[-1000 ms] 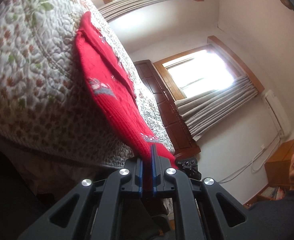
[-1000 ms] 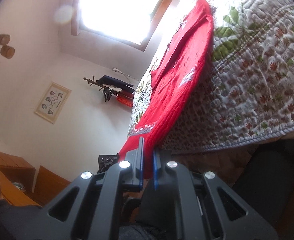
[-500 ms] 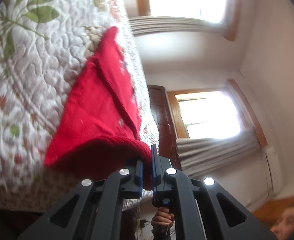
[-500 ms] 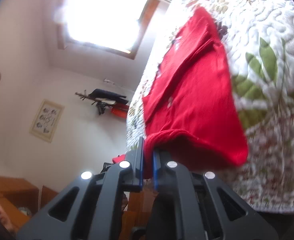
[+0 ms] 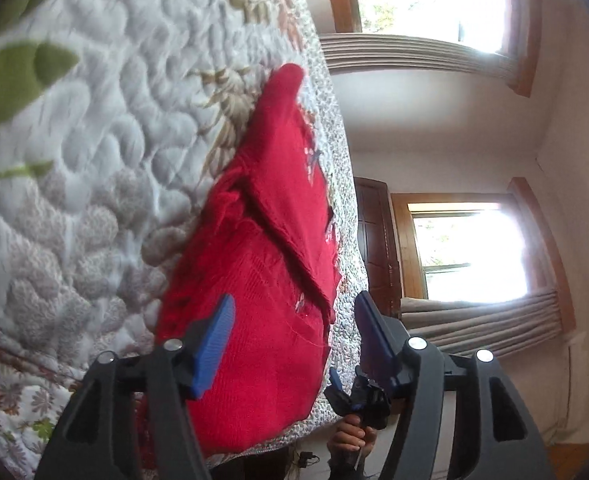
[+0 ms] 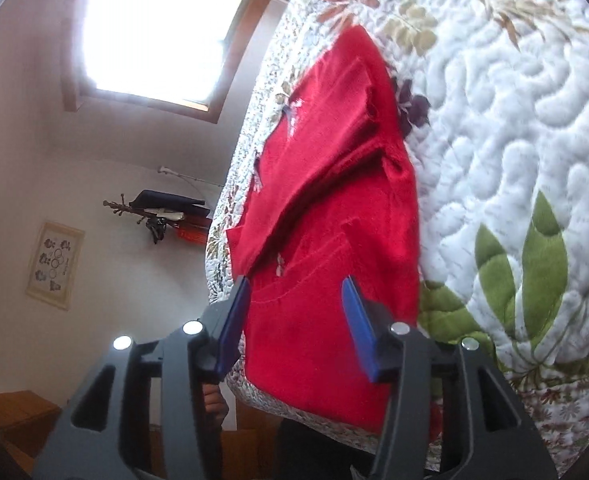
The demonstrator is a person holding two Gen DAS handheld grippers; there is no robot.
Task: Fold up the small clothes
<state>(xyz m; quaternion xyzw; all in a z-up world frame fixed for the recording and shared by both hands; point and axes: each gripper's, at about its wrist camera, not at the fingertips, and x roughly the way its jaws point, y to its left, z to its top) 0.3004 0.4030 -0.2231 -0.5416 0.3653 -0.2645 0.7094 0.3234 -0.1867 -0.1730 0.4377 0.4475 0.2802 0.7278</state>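
The red sweater (image 5: 262,280) lies folded on the quilt (image 5: 94,160), running from the centre of the left wrist frame down to its lower middle, with the near edge close to the quilt's border. A sleeve or flap crosses it diagonally, and small pale embroidery shows along its right side.

The left gripper (image 5: 290,332) sits at the bottom of that frame with its blue fingers (image 5: 214,344) spread wide, holding nothing; the sweater shows between and beyond them. Whether the fingers touch the cloth is hard to tell through the blur.

In the right wrist frame the sweater (image 6: 334,240) fills the centre, the quilt (image 6: 514,140) spreads over the right half, and the right gripper (image 6: 294,316) at the bottom is likewise spread apart and empty.

A hand (image 5: 350,436) grips the other tool at the lower middle of the left wrist frame. Windows (image 5: 466,256) glare at the right there.
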